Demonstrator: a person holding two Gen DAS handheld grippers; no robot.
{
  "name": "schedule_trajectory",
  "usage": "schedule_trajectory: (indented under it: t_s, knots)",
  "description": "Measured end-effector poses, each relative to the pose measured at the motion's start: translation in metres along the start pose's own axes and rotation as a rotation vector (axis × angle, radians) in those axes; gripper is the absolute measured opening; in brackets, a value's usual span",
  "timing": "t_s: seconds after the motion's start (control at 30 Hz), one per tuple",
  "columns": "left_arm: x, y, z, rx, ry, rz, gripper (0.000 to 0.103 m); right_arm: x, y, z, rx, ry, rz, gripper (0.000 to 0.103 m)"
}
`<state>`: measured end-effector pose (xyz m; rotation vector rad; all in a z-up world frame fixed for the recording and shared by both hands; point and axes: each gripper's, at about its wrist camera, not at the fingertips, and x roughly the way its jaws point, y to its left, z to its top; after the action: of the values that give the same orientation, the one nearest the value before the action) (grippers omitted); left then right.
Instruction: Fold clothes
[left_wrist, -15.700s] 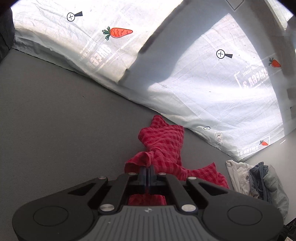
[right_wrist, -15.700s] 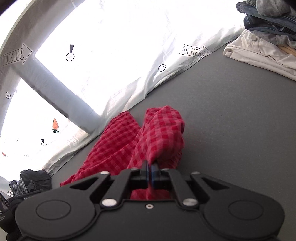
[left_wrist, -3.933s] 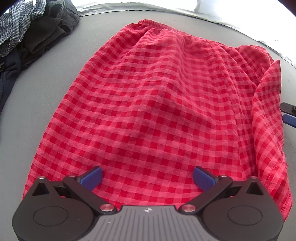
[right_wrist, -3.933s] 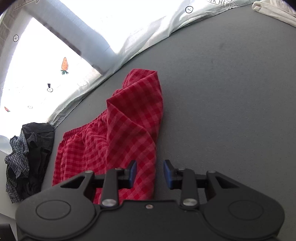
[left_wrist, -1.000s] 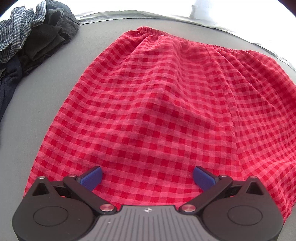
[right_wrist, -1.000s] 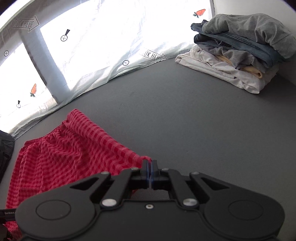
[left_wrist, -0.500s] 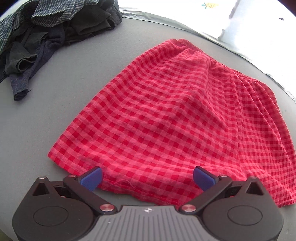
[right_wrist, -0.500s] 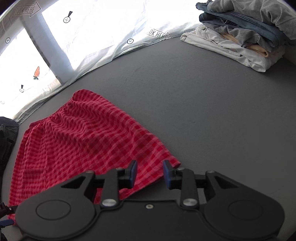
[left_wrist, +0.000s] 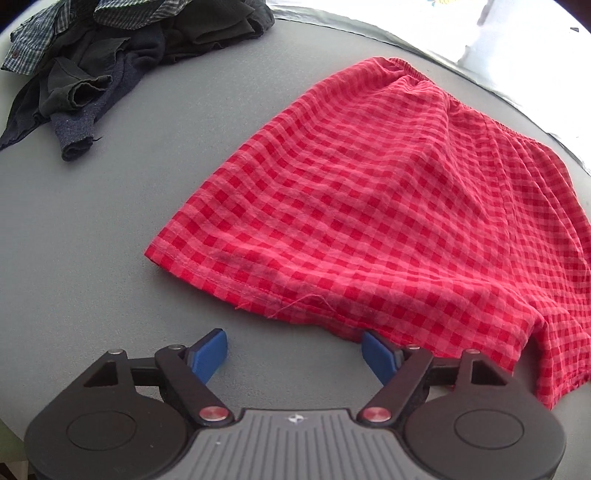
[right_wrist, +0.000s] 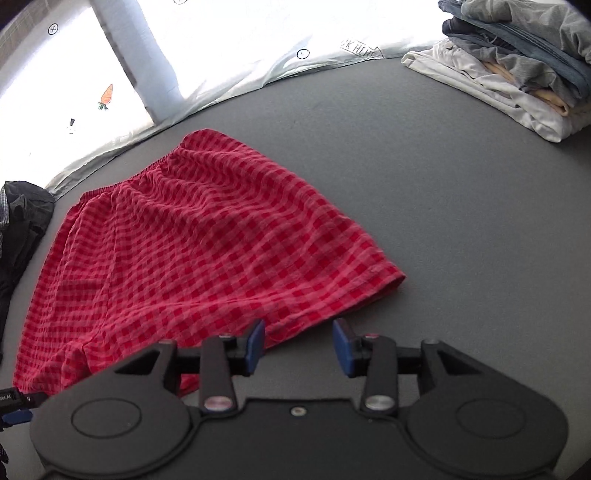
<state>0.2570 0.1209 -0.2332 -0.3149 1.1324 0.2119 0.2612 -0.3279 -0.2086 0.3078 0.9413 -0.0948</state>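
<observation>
Red checked shorts (left_wrist: 388, 206) lie spread flat on the grey table (left_wrist: 92, 240), waistband at the far side. My left gripper (left_wrist: 293, 354) hovers just in front of the near hem. Its jaws are closing, with bare table between the blue pads, and the right pad (left_wrist: 376, 356) sits at the hem's edge. In the right wrist view the shorts (right_wrist: 207, 240) lie ahead and to the left. My right gripper (right_wrist: 299, 345) is at the hem near the right corner. Its jaws are opening and grip nothing, and the left pad (right_wrist: 255, 345) overlaps the hem.
A heap of dark and plaid clothes (left_wrist: 110, 55) lies at the far left. A stack of folded garments (right_wrist: 517, 66) stands at the far right. A bright white sheet with carrot prints (right_wrist: 221, 55) borders the table's far edge.
The right gripper let go of the hem corner, which dropped flat. The left gripper slid back off the shorts to their near hem, and its jaws narrowed.
</observation>
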Motion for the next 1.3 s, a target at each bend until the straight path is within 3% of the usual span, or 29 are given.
schedule_trajectory:
  t_s: [0.1, 0.2, 0.33, 0.37, 0.43, 0.53, 0.67, 0.87, 1.03, 1.23, 1.3]
  knots:
    - [-0.006, 0.005, -0.001, -0.066, -0.021, -0.098, 0.076, -0.003, 0.01, -0.007, -0.016, 0.017, 0.046, 0.043]
    - [-0.012, 0.021, -0.004, -0.158, -0.053, -0.143, 0.077, -0.005, 0.014, -0.012, 0.008, 0.041, 0.118, 0.044]
    - [-0.024, 0.047, -0.005, -0.183, -0.091, -0.125, 0.077, -0.001, 0.0, -0.02, 0.279, 0.101, 0.391, 0.046]
    - [-0.026, 0.053, -0.005, -0.187, -0.101, -0.118, 0.078, 0.004, -0.003, -0.027, 0.407, 0.129, 0.502, 0.046]
    - [-0.031, 0.069, -0.006, -0.197, -0.133, -0.121, 0.086, 0.011, 0.002, -0.042, 0.547, 0.154, 0.622, 0.046]
    - [-0.034, 0.085, -0.004, -0.178, -0.162, -0.131, 0.09, 0.021, 0.016, -0.058, 0.617, 0.182, 0.696, 0.045]
    - [-0.032, 0.099, 0.003, -0.126, -0.168, -0.116, 0.09, 0.035, 0.041, -0.073, 0.675, 0.249, 0.726, 0.036]
    - [-0.023, 0.116, 0.02, -0.099, -0.162, -0.142, 0.086, 0.048, 0.067, -0.078, 0.686, 0.245, 0.63, 0.033]
    - [-0.01, 0.123, 0.033, -0.081, -0.151, -0.166, 0.085, 0.042, 0.095, -0.062, 0.487, 0.18, 0.503, 0.04]
    - [0.002, 0.116, 0.039, -0.023, -0.129, -0.179, 0.085, 0.044, 0.135, -0.053, 0.212, 0.151, 0.416, 0.047]
    - [0.003, 0.112, 0.039, 0.01, -0.131, -0.182, 0.071, 0.044, 0.145, -0.052, 0.129, 0.139, 0.404, 0.038]
